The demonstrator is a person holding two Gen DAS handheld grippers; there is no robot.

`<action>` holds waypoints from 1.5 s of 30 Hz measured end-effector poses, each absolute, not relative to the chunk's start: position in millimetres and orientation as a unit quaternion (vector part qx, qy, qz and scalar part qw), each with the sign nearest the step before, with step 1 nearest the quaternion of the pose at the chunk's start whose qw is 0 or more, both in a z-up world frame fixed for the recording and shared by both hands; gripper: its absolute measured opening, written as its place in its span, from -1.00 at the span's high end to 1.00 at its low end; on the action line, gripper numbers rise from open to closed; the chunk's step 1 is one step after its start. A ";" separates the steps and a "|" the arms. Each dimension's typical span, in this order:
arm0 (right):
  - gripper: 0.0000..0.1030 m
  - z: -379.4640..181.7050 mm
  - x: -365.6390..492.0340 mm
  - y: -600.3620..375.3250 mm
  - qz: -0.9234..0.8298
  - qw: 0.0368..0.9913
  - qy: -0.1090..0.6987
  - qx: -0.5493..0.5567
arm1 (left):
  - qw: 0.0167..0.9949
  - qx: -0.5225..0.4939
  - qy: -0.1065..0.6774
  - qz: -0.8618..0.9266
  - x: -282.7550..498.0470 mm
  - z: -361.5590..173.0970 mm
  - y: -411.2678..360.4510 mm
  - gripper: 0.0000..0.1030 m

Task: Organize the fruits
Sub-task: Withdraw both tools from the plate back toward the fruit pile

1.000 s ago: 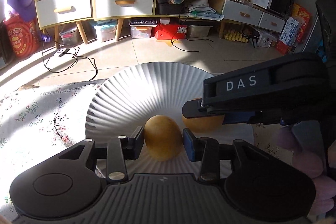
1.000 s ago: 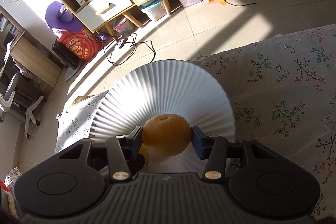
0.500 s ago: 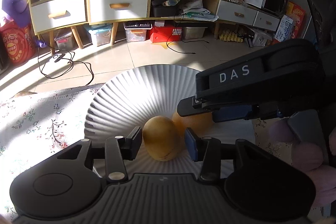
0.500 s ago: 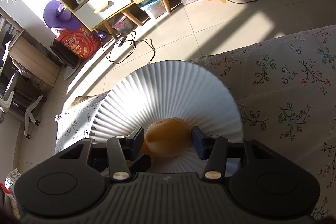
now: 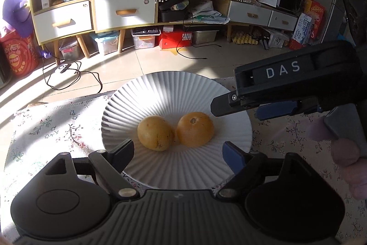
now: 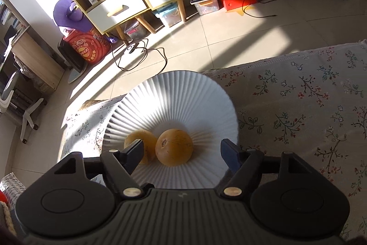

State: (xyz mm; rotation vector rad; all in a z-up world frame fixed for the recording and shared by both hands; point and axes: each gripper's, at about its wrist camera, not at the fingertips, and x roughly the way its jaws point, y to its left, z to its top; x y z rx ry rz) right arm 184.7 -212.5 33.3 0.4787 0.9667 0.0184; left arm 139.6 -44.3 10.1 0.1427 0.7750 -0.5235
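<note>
Two orange fruits lie side by side on a white ribbed plate (image 5: 160, 93). In the left wrist view the left fruit (image 5: 155, 136) and the right fruit (image 5: 195, 129) touch each other. My left gripper (image 5: 177, 156) is open and empty, just short of the fruits. My right gripper (image 6: 181, 153) is open and empty too, above the plate (image 6: 183, 93) with the right fruit (image 6: 174, 147) between its spread fingers and the left fruit (image 6: 140, 144) partly behind the left finger. The right gripper (image 5: 273, 93) also shows from the side in the left wrist view.
The plate sits near the far edge of a table with a floral cloth (image 6: 309, 102). Beyond the edge is tiled floor with a cable (image 5: 68, 75), and low cabinets (image 5: 123, 13) with storage boxes below.
Both grippers have opened and let go of their fruits, which now rest on the plate. Both grippers have drawn back a little from the fruits.
</note>
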 end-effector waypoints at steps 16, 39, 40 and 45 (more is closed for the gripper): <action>-0.80 51.7 132.9 -205.9 0.026 0.872 0.458 0.171 | 0.879 0.110 0.390 -0.252 84.2 16.1 -21.0 -0.80; -0.85 22.3 70.3 -199.3 0.052 0.852 0.490 0.176 | 0.866 0.108 0.430 -0.232 32.0 -8.6 24.0 -0.80; -0.85 20.4 67.6 -199.9 0.051 0.849 0.493 0.181 | 0.865 0.106 0.436 -0.228 32.4 -9.8 25.7 -0.80; -0.85 14.8 58.5 -198.1 0.053 0.841 0.506 0.184 | 0.861 0.081 0.450 -0.223 35.1 -15.3 33.9 -0.79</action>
